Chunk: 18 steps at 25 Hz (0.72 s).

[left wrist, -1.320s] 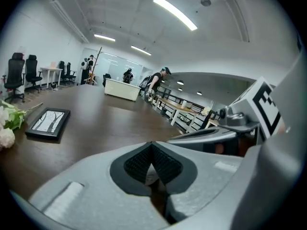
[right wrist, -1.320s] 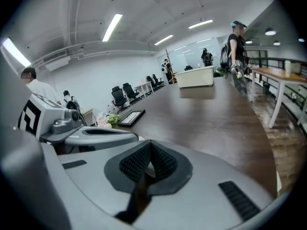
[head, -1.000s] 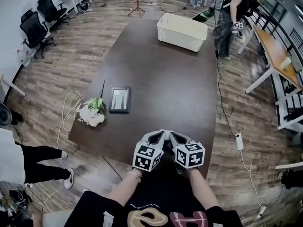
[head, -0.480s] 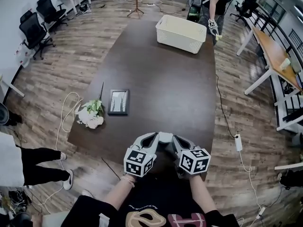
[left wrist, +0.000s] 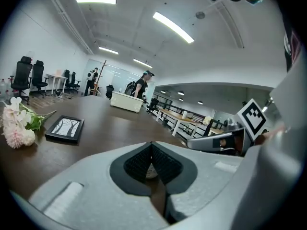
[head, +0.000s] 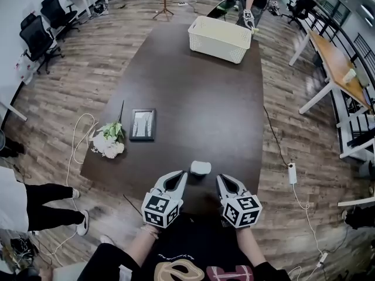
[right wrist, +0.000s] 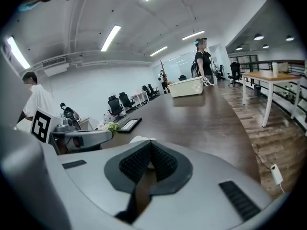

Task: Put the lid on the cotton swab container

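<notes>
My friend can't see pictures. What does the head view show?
A white container sits near the front edge of the dark table, just beyond the shut left gripper and right gripper, touching neither. Farther off lie a picture frame, flowers and a white basket.

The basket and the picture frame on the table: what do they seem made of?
Basket: probably matte white plastic; its walls show a fine regular pattern, like moulded weave. Picture frame: dark smooth border, wood or plastic, I cannot tell; its front looks glazed, since it gives a pale sheen.
</notes>
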Motion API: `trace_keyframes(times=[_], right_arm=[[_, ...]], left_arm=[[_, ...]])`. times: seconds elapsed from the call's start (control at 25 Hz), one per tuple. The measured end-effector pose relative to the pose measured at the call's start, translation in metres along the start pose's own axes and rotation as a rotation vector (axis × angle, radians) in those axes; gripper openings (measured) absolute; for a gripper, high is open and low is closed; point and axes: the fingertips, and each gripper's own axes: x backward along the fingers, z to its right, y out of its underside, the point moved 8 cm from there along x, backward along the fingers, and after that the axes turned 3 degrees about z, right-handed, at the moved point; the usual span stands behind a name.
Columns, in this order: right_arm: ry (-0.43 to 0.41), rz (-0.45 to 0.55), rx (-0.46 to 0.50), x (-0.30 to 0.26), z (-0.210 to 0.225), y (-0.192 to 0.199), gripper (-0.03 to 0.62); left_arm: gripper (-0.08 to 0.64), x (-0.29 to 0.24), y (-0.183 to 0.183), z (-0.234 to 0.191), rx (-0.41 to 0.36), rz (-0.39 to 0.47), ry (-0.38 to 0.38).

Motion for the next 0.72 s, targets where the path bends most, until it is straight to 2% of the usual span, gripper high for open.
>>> trace_keyframes(times=[0.72], right_arm=[[0.019, 0.034, 0.073, 0.020, -0.020, 0.022, 0.008]], left_arm=[[0.006, 0.014, 0.007, 0.026, -0.042, 0.011, 0.002]])
